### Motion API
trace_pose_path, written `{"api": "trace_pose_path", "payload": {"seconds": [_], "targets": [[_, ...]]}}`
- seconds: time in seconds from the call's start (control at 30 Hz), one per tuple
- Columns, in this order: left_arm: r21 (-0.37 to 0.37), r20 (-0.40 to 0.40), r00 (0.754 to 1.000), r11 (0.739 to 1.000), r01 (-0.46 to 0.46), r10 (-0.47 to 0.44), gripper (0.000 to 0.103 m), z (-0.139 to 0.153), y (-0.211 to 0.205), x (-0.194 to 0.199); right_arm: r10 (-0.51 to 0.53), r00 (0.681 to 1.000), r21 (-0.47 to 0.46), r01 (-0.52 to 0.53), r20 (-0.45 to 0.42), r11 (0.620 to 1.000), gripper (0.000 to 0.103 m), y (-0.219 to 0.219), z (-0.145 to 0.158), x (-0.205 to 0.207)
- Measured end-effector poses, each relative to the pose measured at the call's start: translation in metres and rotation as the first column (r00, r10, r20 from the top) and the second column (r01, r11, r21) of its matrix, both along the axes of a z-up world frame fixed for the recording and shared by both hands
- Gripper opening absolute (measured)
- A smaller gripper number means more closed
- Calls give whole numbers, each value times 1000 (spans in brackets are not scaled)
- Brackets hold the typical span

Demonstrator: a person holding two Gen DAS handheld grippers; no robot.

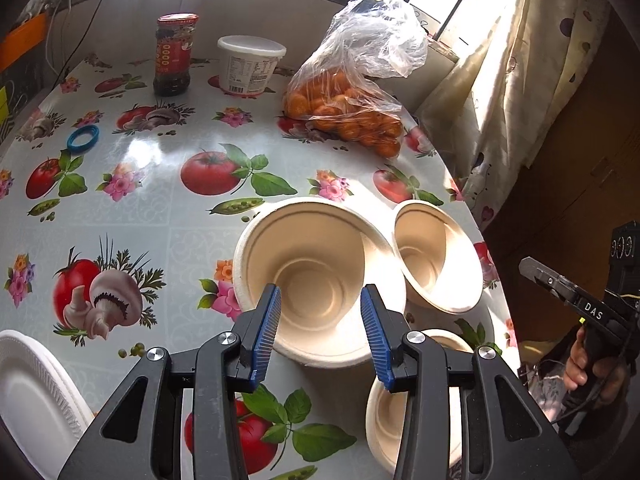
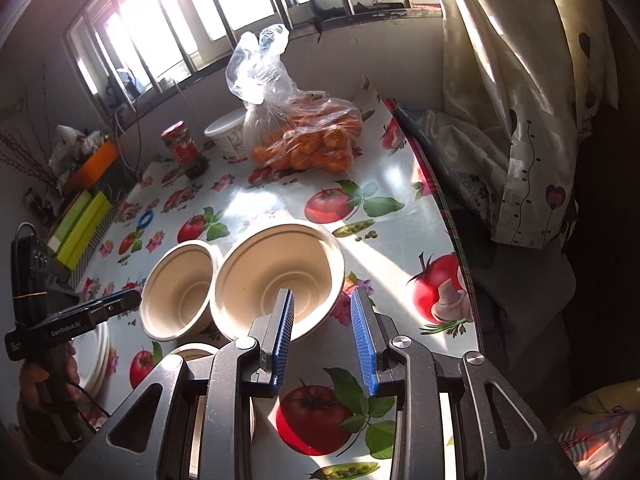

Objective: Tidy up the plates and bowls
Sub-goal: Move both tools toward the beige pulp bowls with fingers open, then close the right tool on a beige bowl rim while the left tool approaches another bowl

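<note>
Two tools (image 1: 320, 292) (image 2: 322, 300) part-open, empty; third bowl (image 1: 384, 412) half hidden, white plates (image 1: 32, 384) cropped.

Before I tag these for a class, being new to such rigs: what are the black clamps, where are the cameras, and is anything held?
A person holds a pistol-grip clamp in each hand, with a fisheye camera looking along each clamp's blue-padded fingers. One picture comes from the left gripper, the other from the right gripper. Both stand open and hold nothing. On the vegetable-print tablecloth sit three tan paper bowls, the large bowl nearest the left gripper, plus white plates, a jar, a tub and bagged oranges.
</note>
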State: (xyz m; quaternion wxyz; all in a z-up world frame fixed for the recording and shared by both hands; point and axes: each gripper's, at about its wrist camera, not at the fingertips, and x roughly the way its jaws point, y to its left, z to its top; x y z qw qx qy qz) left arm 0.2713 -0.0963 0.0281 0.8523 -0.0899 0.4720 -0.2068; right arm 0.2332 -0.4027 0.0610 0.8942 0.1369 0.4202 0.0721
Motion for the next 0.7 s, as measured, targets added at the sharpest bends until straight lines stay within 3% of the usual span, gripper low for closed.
{"api": "trace_pose_path", "payload": {"seconds": [0.23,0.4,0.5,0.7], "targets": [[-37,-66,993,995,94,-96,43,1,-41,21,-9,999,59,11,-34,998,29,-3,-22,17],[-49,-129,986,993,104,-109,43,-13,-59,32,2,999,102,3,-55,995,29,-3,-34,27],[-97,-183,977,991,90,-107,43,-21,-61,41,-4,998,117,11,-61,993,29,-5,-40,32],[-119,-188,976,989,85,-106,43,-19,-65,47,-26,997,144,36,-69,989,29,-11,-46,40]]}}
